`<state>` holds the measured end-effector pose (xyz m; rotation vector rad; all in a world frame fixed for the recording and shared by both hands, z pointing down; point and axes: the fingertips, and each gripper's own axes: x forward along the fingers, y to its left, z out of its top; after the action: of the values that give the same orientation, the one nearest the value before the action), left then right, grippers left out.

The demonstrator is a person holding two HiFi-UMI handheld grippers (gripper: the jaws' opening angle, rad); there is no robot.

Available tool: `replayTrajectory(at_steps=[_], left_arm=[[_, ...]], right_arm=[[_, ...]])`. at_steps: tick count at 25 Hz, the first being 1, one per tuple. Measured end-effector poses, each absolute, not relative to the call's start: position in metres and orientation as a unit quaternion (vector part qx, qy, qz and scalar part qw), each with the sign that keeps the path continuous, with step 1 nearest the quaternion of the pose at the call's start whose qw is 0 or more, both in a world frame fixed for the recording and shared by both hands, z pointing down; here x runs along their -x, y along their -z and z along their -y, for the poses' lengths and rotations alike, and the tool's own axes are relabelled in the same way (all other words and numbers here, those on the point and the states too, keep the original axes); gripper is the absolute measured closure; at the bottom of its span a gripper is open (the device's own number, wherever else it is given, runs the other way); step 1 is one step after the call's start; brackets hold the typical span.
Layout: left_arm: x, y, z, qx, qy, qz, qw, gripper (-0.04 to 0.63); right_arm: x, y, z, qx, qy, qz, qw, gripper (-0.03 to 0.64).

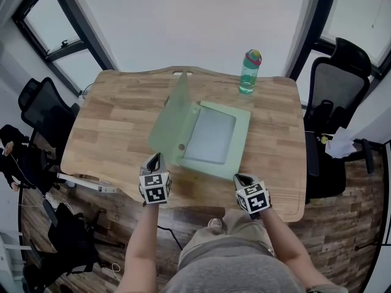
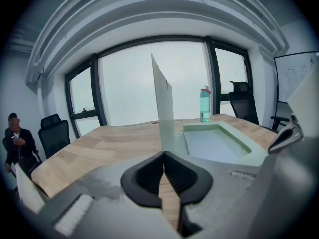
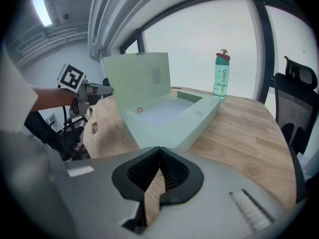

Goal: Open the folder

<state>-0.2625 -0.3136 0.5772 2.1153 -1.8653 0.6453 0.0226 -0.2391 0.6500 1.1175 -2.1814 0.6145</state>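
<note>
Tabletop seen from above, with one pale green folder [image 1: 242, 133], one teal drinks bottle [image 1: 250, 72] with a pink cap, two hand-held grippers and two black office chairs. The folder lies at the middle of a light wooden table [image 1: 116, 115]. Its long axis runs from near to far, with the far end angled slightly to the right. Its shallow tray lies flat and faces up. Its cover [image 1: 171, 118] is hinged along the tray's left side and stands raised on edge, roughly upright, with its inner face turned to the right. One small round stud [image 1: 181, 146] shows low on the cover. The left gripper [image 1: 156, 159] is at the folder's near left corner. Its jaws are closed together on the thin near edge of the cover, which rises straight up from their tips in the left gripper view. The right gripper [image 1: 239, 179] is over the near edge of the table, just near of the folder's near right corner and not touching it. Its jaws are pressed together with nothing between them. The bottle stands upright near the far edge of the table, to the right, well apart from the folder. One chair [image 1: 44, 112] stands off the table's left side and the other chair [image 1: 339, 93] off its right side. One seated person [image 1: 11, 157] is at the far left of the room.
</note>
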Motion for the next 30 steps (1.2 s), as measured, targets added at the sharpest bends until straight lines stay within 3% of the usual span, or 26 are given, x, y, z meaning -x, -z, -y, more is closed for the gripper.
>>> replayTrajectory(at_steps=[30], left_arm=[[0.346,-0.667,0.349,-0.608,-0.220,0.728,0.226,0.529]], right_arm=[[-0.022,-0.649,0.238,-0.421,-0.224,0.818,0.323,0.612]])
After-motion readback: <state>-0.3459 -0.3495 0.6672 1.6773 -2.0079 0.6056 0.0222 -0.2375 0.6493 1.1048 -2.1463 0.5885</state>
